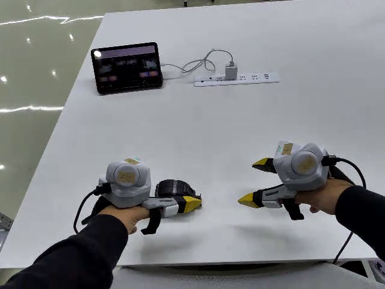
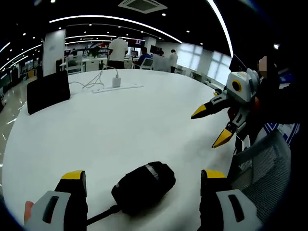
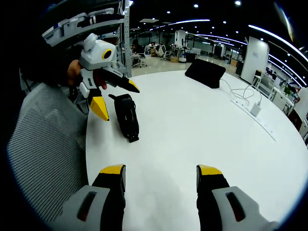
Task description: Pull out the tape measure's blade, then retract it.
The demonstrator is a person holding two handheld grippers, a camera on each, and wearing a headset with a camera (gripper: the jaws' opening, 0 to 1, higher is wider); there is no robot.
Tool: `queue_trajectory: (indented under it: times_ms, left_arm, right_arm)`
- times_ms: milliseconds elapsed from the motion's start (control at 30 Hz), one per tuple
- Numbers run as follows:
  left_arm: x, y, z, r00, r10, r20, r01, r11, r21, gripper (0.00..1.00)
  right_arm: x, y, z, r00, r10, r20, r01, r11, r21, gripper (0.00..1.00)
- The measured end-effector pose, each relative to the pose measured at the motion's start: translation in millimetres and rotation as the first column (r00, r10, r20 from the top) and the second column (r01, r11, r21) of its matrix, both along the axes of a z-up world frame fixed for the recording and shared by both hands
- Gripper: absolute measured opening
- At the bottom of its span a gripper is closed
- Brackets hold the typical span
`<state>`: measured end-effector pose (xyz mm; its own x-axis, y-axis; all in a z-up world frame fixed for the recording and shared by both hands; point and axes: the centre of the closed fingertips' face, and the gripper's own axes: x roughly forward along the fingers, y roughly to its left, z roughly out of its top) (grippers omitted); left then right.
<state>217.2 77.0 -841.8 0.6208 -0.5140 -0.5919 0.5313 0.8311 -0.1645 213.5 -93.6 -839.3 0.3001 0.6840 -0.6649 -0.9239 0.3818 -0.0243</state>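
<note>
A black tape measure (image 1: 175, 188) lies on the white table (image 1: 210, 120) near its front edge, blade wound in. My left gripper (image 1: 183, 195) is open around it, one yellow tip on each side and not touching. In the left gripper view the tape measure (image 2: 144, 185) sits between the spread jaws of the left gripper (image 2: 142, 175), a thin strap trailing toward me. My right gripper (image 1: 255, 182) hovers open to the right, a hand's width away, holding nothing. The right gripper view shows the right gripper (image 3: 160, 169) open over bare table, with the tape measure (image 3: 126, 115) and left gripper (image 3: 115, 97) further left.
A dark tablet (image 1: 127, 67) stands at the table's far left. Beside it lies a white power strip (image 1: 237, 78) with a charger and looped cable (image 1: 201, 62). A mesh chair (image 3: 45, 144) sits below the table's front edge (image 1: 198, 264).
</note>
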Motion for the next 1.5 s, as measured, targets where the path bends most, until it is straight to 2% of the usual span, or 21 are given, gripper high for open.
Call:
queue_trajectory:
  times_ms: [100,133,167,233,333,433,533,633,733,833,867,933,1000,1033,1200,1400,1500]
  left_arm:
    - [-2.5,5.1,4.2,0.999,-0.036,0.014,0.036,0.999,0.004,0.98]
    - [-4.6,4.9,5.9,0.998,-0.065,0.015,0.065,0.998,-0.013,0.96]
    - [-5.5,7.6,5.9,0.997,-0.070,0.010,0.071,0.997,-0.009,0.94]
    - [-5.1,15.2,7.0,0.996,-0.087,0.033,0.087,0.996,0.012,0.95]
    - [-7.6,26.3,4.4,0.997,-0.079,0.011,0.079,0.997,0.008,1.00]
    - [-14.5,37.7,-1.5,0.997,-0.077,0.013,0.076,0.996,0.055,1.00]
    - [-22.8,48.2,-2.5,0.998,-0.061,0.004,0.061,0.997,0.039,1.00]
    - [-29.6,57.7,2.1,0.999,-0.043,0.008,0.042,0.999,0.013,1.00]
    - [-35.4,72.1,0.2,0.999,-0.036,-0.001,0.036,0.998,0.043,1.00]
    - [-40.8,80.8,0.2,0.999,-0.034,-0.011,0.034,0.998,0.045,1.00]
    - [-42.7,84.8,-0.7,0.999,-0.036,-0.015,0.037,0.998,0.055,1.00]
    - [-44.8,88.9,-0.3,0.999,-0.035,-0.016,0.036,0.997,0.062,1.00]
    - [-45.9,92.4,-0.1,0.999,-0.029,-0.019,0.030,0.998,0.059,1.00]
    - [-47.0,93.5,-0.9,0.999,-0.027,-0.029,0.029,0.998,0.056,1.00]
    - [-44.4,97.1,3.8,0.999,-0.026,-0.020,0.027,0.998,0.059,1.00]
    - [-43.1,98.8,10.9,1.000,-0.024,-0.004,0.025,0.998,0.056,1.00]
    - [-45.6,99.4,9.8,0.999,-0.035,-0.010,0.036,0.998,0.060,1.00]
  right_arm:
    - [-1.7,-11.0,2.1,1.000,-0.014,0.006,0.014,1.000,-0.006,0.57]
    - [-2.9,-17.9,0.8,1.000,-0.001,0.027,0.002,0.999,-0.036,0.58]
    - [-3.9,-21.9,0.7,0.999,0.009,0.041,-0.007,0.999,-0.051,0.59]
    - [-7.9,-27.7,1.5,0.999,0.004,0.034,-0.003,0.999,-0.039,0.61]
    - [-11.6,-38.3,1.1,0.999,-0.011,0.034,0.012,0.999,-0.038,0.63]
    - [-17.5,-47.7,0.4,0.999,-0.026,0.030,0.027,0.999,-0.028,0.65]
    - [-28.4,-57.6,-1.3,0.999,-0.049,0.022,0.049,0.999,-0.007,0.68]
    - [-35.2,-70.1,-3.7,0.997,-0.075,0.026,0.075,0.997,-0.013,0.70]
    - [-35.1,-87.0,-1.3,0.992,-0.121,0.024,0.121,0.993,0.003,0.76]
    - [-40.6,-100.2,1.8,0.988,-0.155,0.016,0.155,0.988,0.029,0.79]
    - [-44.0,-107.9,-1.4,0.985,-0.174,-0.006,0.174,0.984,0.033,0.81]
    - [-46.4,-120.2,-6.8,0.980,-0.198,-0.017,0.198,0.980,0.015,0.83]
    - [-47.9,-130.5,-5.9,0.975,-0.222,-0.020,0.223,0.975,0.012,0.85]
    - [-48.7,-135.9,-4.1,0.974,-0.227,-0.018,0.228,0.974,0.009,0.86]
    - [-49.5,-152.4,6.7,0.963,-0.268,-0.011,0.268,0.963,0.029,0.94]
    - [-55.0,-161.0,9.5,0.963,-0.270,-0.005,0.270,0.963,0.029,1.00]
    - [-57.3,-162.9,6.6,0.964,-0.267,-0.007,0.267,0.963,0.029,1.00]
